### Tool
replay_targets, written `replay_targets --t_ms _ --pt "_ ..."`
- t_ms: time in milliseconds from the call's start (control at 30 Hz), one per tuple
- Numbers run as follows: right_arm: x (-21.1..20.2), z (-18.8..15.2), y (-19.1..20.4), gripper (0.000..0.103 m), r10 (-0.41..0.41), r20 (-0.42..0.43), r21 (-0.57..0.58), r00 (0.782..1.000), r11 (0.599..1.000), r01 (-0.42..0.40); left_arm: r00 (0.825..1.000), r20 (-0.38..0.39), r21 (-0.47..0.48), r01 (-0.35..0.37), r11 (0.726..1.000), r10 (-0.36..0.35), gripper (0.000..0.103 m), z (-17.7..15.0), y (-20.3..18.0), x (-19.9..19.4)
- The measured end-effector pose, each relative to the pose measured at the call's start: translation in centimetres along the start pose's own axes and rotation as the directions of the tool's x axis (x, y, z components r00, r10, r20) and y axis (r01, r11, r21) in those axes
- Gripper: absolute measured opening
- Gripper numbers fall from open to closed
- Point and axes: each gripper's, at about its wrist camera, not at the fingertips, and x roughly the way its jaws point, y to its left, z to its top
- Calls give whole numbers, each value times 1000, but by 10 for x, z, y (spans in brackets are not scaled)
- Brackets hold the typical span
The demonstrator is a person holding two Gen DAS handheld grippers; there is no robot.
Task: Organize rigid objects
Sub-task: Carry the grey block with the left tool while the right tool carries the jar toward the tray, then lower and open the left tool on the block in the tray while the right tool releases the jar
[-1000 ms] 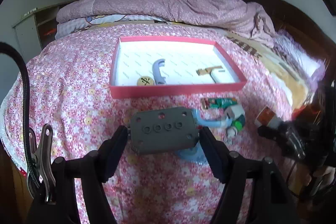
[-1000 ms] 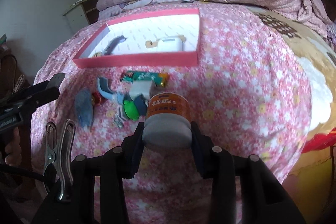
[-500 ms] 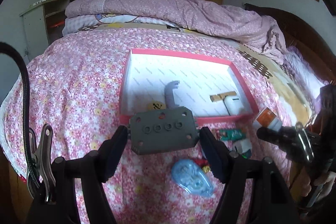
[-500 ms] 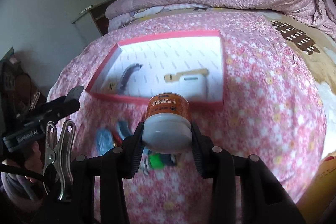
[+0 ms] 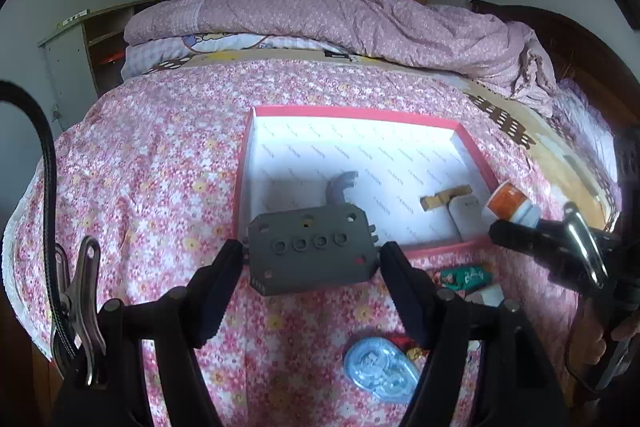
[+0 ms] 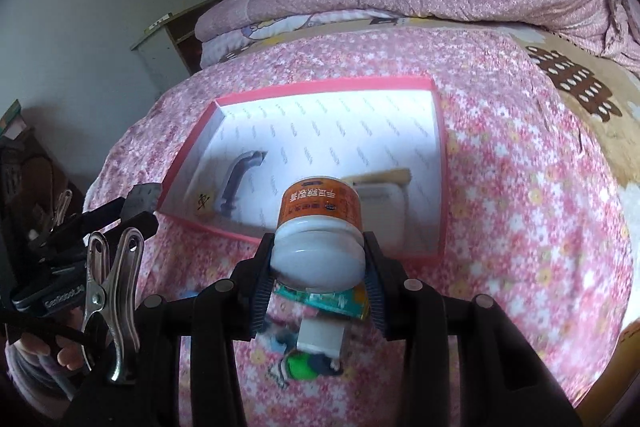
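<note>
Over red tray point(image 5: 476, 163): left fingers point(image 5: 216, 275) clamp grey block point(image 5: 310, 251) (right: jar point(image 6: 320, 227)).

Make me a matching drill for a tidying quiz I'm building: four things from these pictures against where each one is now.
Things:
1. grey perforated block
2. orange-labelled jar
3. grey curved handle
4. blue oval case

Places:
A. on the floral bedspread
B. in the right gripper
C. inside the red-rimmed box
D. in the left gripper

Pairs: 1-D, 2-B, 3-C, 4-A
</note>
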Motion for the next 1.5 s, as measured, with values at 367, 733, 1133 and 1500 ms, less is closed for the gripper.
replay_targets --t_ms 367,733,1133,1500 --pt "22 29 4 42 -65 21 -48 998 997 66 1000 -10 -2 -18 1000 18 74 25 -2 36" --pt "47 47 -5 42 -90 13 -49 996 995 90 1000 3 -44 -26 999 27 74 54 7 64" --pt "69 63 -14 42 -124 3 -44 992 991 124 998 -5 40 -63 997 63 74 63 -9 92" --pt "75 68 -18 42 -140 17 -58 990 988 141 994 -40 40 -99 994 101 79 66 -5 108"
